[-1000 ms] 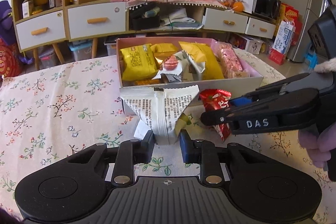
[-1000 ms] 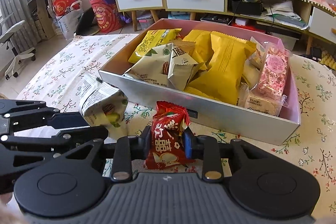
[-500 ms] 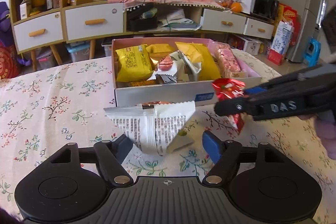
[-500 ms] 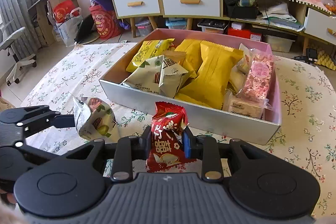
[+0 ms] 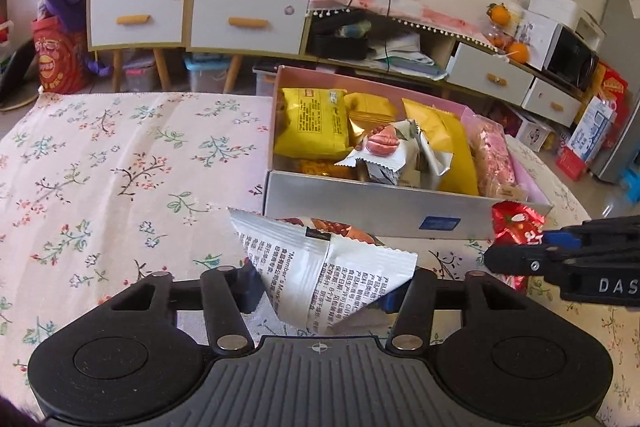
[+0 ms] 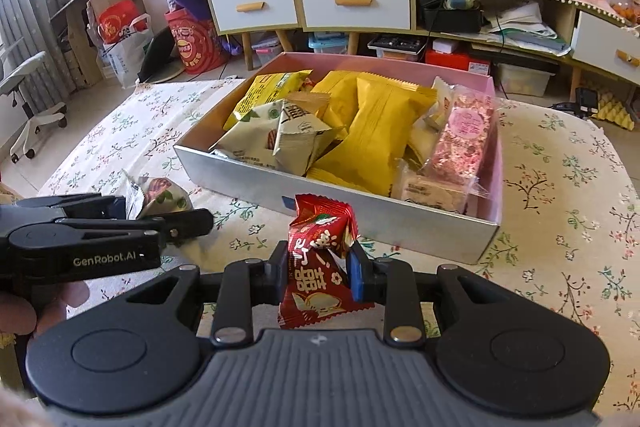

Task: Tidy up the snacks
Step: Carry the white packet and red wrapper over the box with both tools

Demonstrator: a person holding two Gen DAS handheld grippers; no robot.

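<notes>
Counter w/ cream floral tablecloth (image 5: 120, 163) (image 6: 568, 195) fills most of both views. On it, toward the far edge, sits a rectangular open snack box, silver outside and pink inside (image 5: 380, 207) (image 6: 340, 199), packed w/ snacks: big yellow foil pouches (image 6: 380, 131) approx. in the middle, a yellow printed bag (image 5: 312, 123) at its left end, a pale triangular nut packet (image 6: 280, 139) on top near the front wall, a pink speckled clear-wrapped bar (image 6: 464, 139) along the right side.

Left gripper (image 5: 324, 291) (image 6: 160, 215) is low over the cloth, just in front of the box's left front corner. Its fingers are spread wide, one on each side of a white triangular foil nut packet w/ black print on the back (image 5: 320, 275) (image 6: 156, 193). Packet sits between them; left pad looks to touch its edge, right pad partly hidden behind the packet, so no firm pinch seen. Whether the packet rests on the cloth can't be told.

Right gripper (image 6: 318, 275) (image 5: 520, 255) is beside the left one, near the box's front wall, off its right half. It pinches a small red foil candy packet w/ white characters (image 6: 320, 259) (image 5: 516, 227), pads pressed on both sides; packet stands upright, top twisted, just short of the box.
</notes>
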